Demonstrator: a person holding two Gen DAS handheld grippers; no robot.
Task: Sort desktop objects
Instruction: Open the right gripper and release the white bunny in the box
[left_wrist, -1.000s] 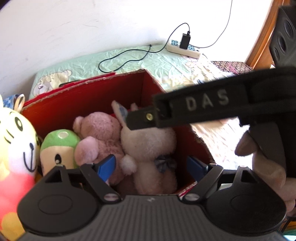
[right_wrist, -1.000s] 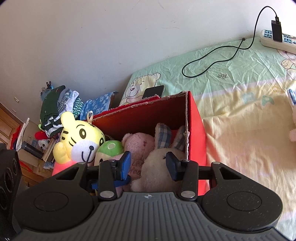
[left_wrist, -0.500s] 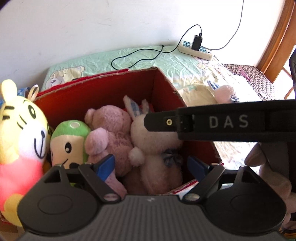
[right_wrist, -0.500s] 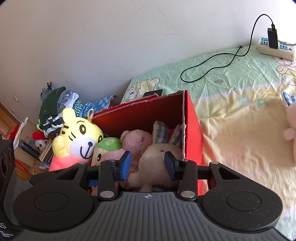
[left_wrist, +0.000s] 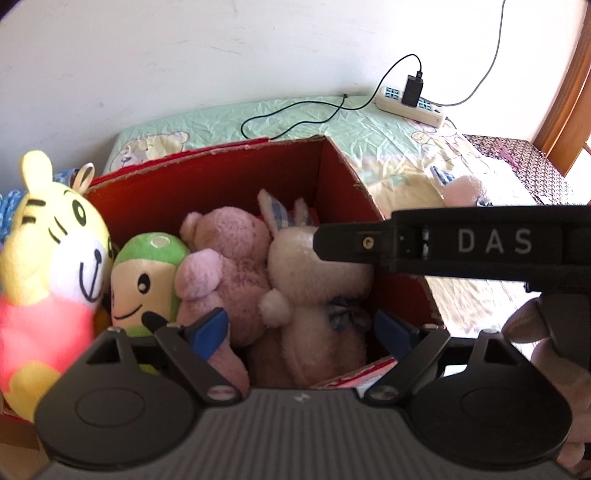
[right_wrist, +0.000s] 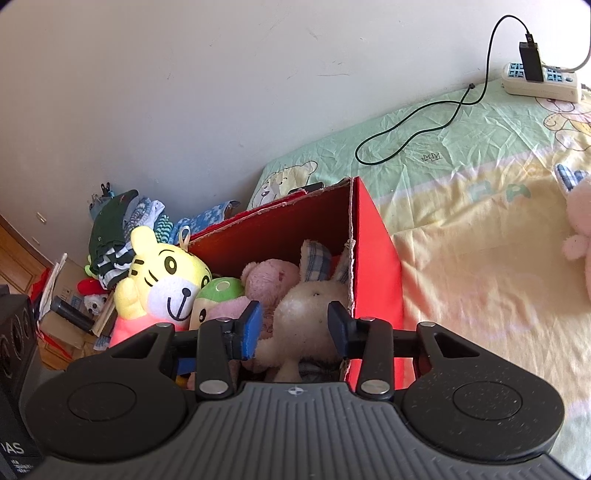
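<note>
My left gripper (left_wrist: 301, 328) hangs over the red box (left_wrist: 207, 192), fingers wide and opening, gripping nothing. White rabbit plush (left_wrist: 314, 280) between them, upright, ears toward the box's back wall, packed against the pink plush (left_wrist: 225, 258). Right gripper (right_wrist: 295, 325) fingers half-parted flank the rabbit's head; contact unclear. Open bed (right_wrist: 480, 295) lies right of box edge.
</note>
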